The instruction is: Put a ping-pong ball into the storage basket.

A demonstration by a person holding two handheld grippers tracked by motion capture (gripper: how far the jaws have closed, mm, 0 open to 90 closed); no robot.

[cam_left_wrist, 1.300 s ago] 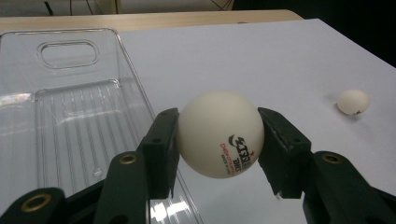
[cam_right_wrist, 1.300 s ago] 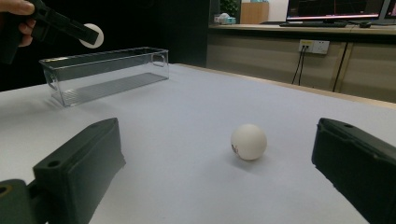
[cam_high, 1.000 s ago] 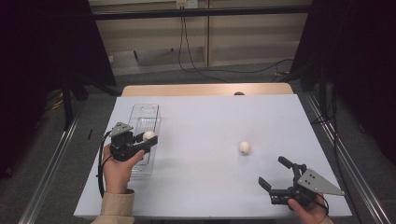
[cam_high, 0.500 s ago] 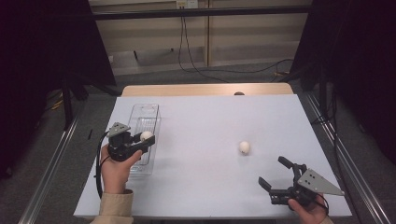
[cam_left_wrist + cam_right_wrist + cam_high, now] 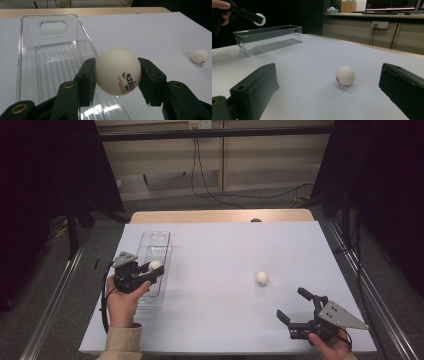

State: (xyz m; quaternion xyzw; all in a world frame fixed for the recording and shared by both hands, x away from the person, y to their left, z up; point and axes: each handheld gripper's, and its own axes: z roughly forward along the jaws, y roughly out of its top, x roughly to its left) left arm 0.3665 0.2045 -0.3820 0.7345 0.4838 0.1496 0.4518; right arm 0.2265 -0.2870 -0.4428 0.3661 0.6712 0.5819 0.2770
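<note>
A person's left gripper (image 5: 150,274) is clamping a white ball (image 5: 117,71) between its two jaws and is holding it in the air over the clear bin (image 5: 159,251), which is lying at about 9 o'clock on the white table (image 5: 230,240). In the left gripper view the ball is hanging above the bin's right-hand rim, with the ribbed floor showing empty below. The step in hand looks to be dropping balls into the bin, and this one is at the point of release: the next move probably calls for shifting the ball a little further over the open bin, then spreading the jaws so that it is falling inside and not bouncing off the rim.

The right gripper (image 5: 300,312), at about 5 o'clock, is resting near the table's front edge with its jaws wide apart and nothing between them. It is facing a second ball (image 5: 261,278) lying loose on the table just right of centre, well apart from the bin and likely the next pick.

The held ball is carrying a black logo and small red lettering, printed upside down to the camera and too small to read with confidence. The second ball is showing a dark mark, also unreadable.
</note>
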